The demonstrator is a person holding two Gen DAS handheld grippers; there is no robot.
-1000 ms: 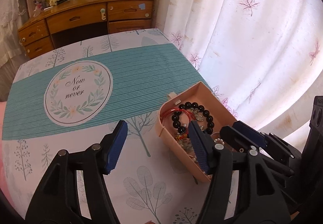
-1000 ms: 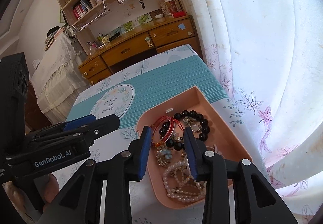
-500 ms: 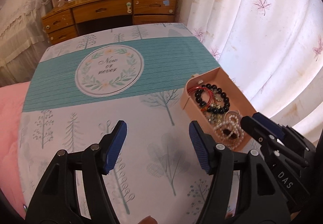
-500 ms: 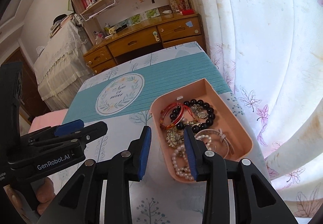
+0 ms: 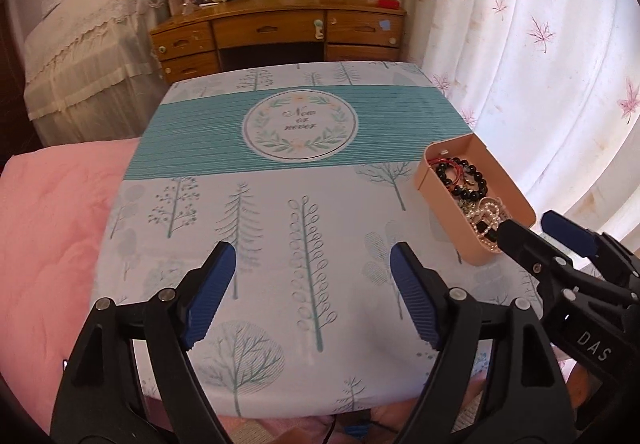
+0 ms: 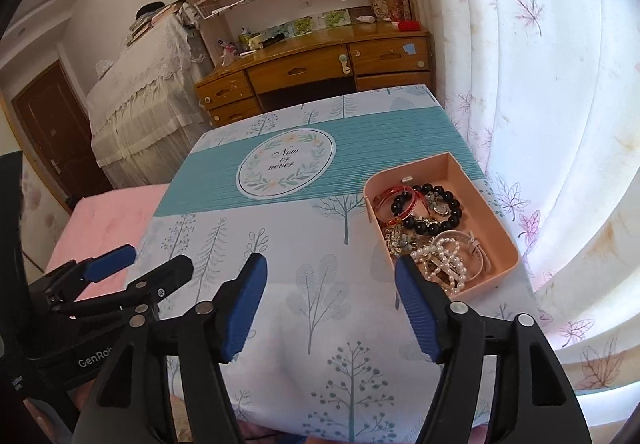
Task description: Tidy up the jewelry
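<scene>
Left wrist view. The left gripper (image 5: 310,292) hangs above the near part of the table (image 5: 280,236), its blue-padded fingers (image 5: 210,292) spread wide and holding nothing. The pink tray (image 5: 440,200) sits at the table's right edge, well apart from this gripper, beside the curtain (image 5: 540,44). The right gripper (image 5: 536,234) reaches in from the lower right, one finger overlapping the tray's near end; its body reads "DAS". The round emblem (image 5: 300,128) on the tablecloth reads "Now or never".

Right wrist view. The right gripper (image 6: 330,306) also has its fingers wide apart and empty, the right finger just short of the tray (image 6: 498,222). Inside lie a black bead bracelet (image 6: 434,210), red bangles (image 6: 390,204), a pearl string (image 6: 444,258) and smaller tangled pieces; a pale strap is there too. The left gripper (image 6: 138,266), marked "GenRob…", shows at lower left. The emblem (image 6: 286,164) repeats the same words.

Progress, as judged: all visible jewelry is in the tray, heaped and unsorted; none lies on the cloth. Whether the job is ending or separating remains cannot be told.
</scene>
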